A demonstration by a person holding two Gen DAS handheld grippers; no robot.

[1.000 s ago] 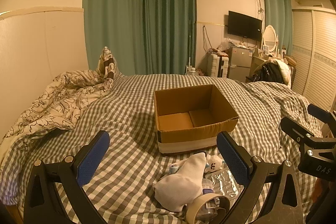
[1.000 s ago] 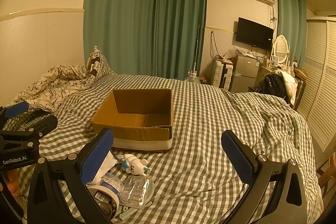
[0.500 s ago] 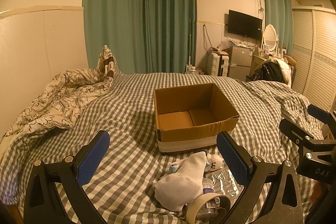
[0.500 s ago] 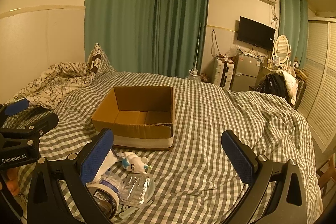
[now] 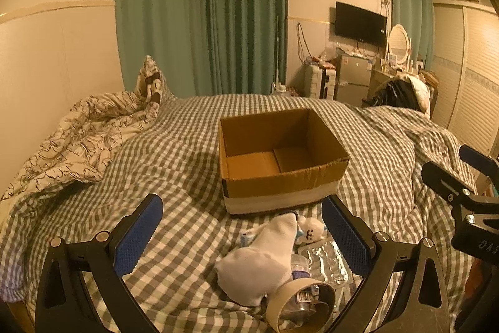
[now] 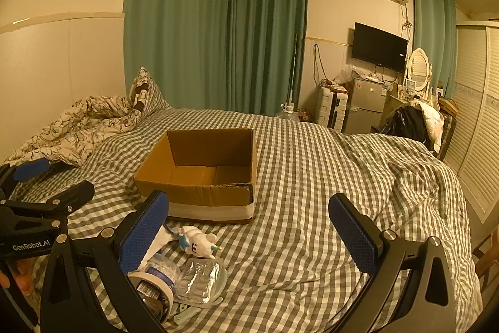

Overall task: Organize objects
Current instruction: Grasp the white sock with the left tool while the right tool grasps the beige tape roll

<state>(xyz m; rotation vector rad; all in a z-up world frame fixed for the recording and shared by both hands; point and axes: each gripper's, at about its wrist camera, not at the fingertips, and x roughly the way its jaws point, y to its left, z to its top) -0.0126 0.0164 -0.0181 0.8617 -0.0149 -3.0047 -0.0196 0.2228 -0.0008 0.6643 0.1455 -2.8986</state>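
Note:
An open, empty cardboard box (image 5: pixel 280 158) (image 6: pixel 202 173) sits on the checked bed. In front of it lies a small pile: a white sock (image 5: pixel 265 258), a small white plush toy (image 5: pixel 312 233) (image 6: pixel 198 244), a silver foil pack (image 5: pixel 327 261) (image 6: pixel 199 276), a roll of tape (image 5: pixel 302 305) (image 6: pixel 152 292) and a clear plastic item (image 6: pixel 162 269). My left gripper (image 5: pixel 241 236) is open and empty, above the pile's near side. My right gripper (image 6: pixel 249 236) is open and empty, to the right of the pile.
A rumpled floral duvet (image 5: pixel 78 145) and a pillow (image 5: pixel 151 83) lie at the bed's left. Green curtains (image 5: pixel 202 14), a TV (image 5: pixel 360 21), a small fridge (image 5: pixel 354 80) and a wardrobe (image 5: pixel 467 77) stand beyond the bed. Each gripper shows at the other view's edge.
Both grippers have risen and eased back slightly; the box looks a little lower in both views. Nothing was grasped or moved.

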